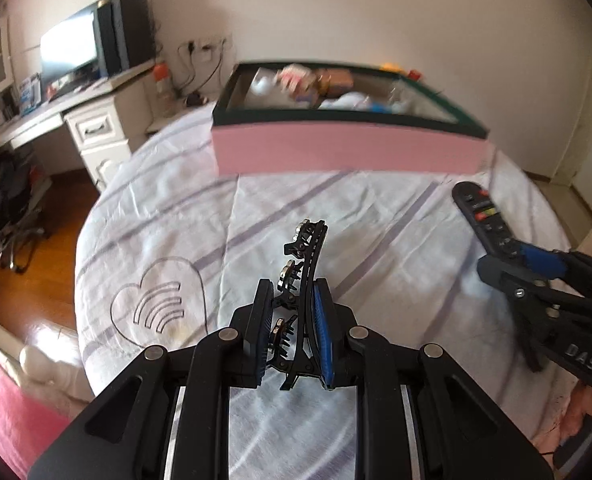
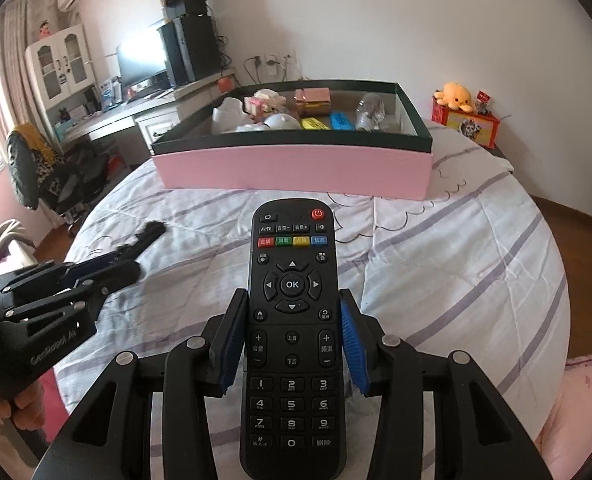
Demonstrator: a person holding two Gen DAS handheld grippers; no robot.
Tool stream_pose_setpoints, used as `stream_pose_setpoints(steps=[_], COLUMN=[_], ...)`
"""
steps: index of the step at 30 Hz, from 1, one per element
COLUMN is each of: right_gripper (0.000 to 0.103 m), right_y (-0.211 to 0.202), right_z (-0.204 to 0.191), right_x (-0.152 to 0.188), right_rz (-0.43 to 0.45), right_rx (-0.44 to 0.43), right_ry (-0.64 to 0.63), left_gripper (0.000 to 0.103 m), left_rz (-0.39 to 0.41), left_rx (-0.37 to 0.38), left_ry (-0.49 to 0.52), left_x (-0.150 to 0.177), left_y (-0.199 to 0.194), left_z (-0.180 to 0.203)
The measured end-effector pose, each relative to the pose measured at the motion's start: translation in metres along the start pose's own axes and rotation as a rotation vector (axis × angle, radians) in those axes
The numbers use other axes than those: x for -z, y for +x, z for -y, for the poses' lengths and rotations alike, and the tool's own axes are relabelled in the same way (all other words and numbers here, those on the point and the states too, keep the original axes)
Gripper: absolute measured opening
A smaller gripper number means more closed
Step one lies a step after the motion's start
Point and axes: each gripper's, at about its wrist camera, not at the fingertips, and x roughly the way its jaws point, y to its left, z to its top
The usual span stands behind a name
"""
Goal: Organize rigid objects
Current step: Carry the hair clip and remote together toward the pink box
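Observation:
My left gripper [image 1: 293,312] is shut on a black hair clip [image 1: 306,256] with toothed jaws and small studs, held above the striped bedspread. My right gripper [image 2: 291,320] is shut on a black remote control [image 2: 291,280], its pads pressing both long sides, buttons facing up. A pink box with a dark green rim [image 2: 291,168] stands farther back on the bed and holds several small items. In the left wrist view the box [image 1: 348,152] lies ahead, and the right gripper [image 1: 516,268] with the remote [image 1: 484,216] shows at the right. The left gripper [image 2: 107,268] with the clip [image 2: 149,234] shows at the left of the right wrist view.
The bed [image 2: 436,264] has a white cover with purple stripes. A desk with a monitor and speakers [image 2: 163,60] stands left of the bed. An orange plush toy on a red box [image 2: 462,108] sits at the back right. Wooden floor [image 1: 35,280] lies to the left.

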Motion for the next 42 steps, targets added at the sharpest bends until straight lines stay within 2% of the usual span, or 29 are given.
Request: stream_pose_setpoints(steps=[4,8,12,13,14,15,16,17,24,29,41,42], right_gripper=[0.045,0.045,0.045,0.045,0.045,0.045,0.045,0.045,0.045,0.045,0.045,0.045], right_y=[0.007,0.010,0.010,0.010,0.010,0.010,0.010,0.010,0.007,0.007,-0.003,-0.005], right_z=[-0.001,-0.001,0.000,-0.001,-0.001,-0.001,-0.002,-0.003,-0.006,-0.011,-0.008,-0.009], right_x=[0.002,0.005,0.006,0.006,0.006,0.006,0.007,0.007,0.013,0.015,0.010,0.008], right_rz=[-0.020,-0.032,-0.033,-0.034,-0.034,-0.034,-0.034,-0.034,-0.032,-0.027,-0.022,-0.019], right_rx=[0.000,0.002,0.001,0.001,0.003,0.007,0.012,0.017,0.054,0.081,-0.008,-0.019], right_ry=[-0.001,-0.004,-0.008,-0.009,-0.011,-0.014,-0.017,-0.020,-0.039,-0.063,-0.032,-0.029], left_gripper=[0.021,0.026,0.046,0.047,0.046,0.040,0.029,0.026,0.025,0.025,0.024,0.021], left_rz=[-0.007,-0.012,-0.022,-0.018,-0.009,0.009,0.020,0.023,0.025,0.025,0.057,0.062], left_rx=[-0.026,0.014,0.039,0.032,0.018,0.003,0.013,0.024,0.088,0.082,0.084,0.081], left_ry=[-0.007,0.001,0.046,0.064,0.085,0.117,0.133,0.132,0.062,0.065,0.072,0.073], left_x=[0.003,0.005,0.011,0.012,0.014,0.017,0.017,0.017,0.011,0.010,0.005,0.004], left_y=[0.006,0.004,-0.002,-0.003,-0.003,-0.003,-0.002,-0.002,0.000,-0.001,-0.017,-0.018], left_z=[0.000,-0.007,-0.007,-0.005,-0.002,0.003,0.006,0.007,-0.002,0.001,0.001,0.001])
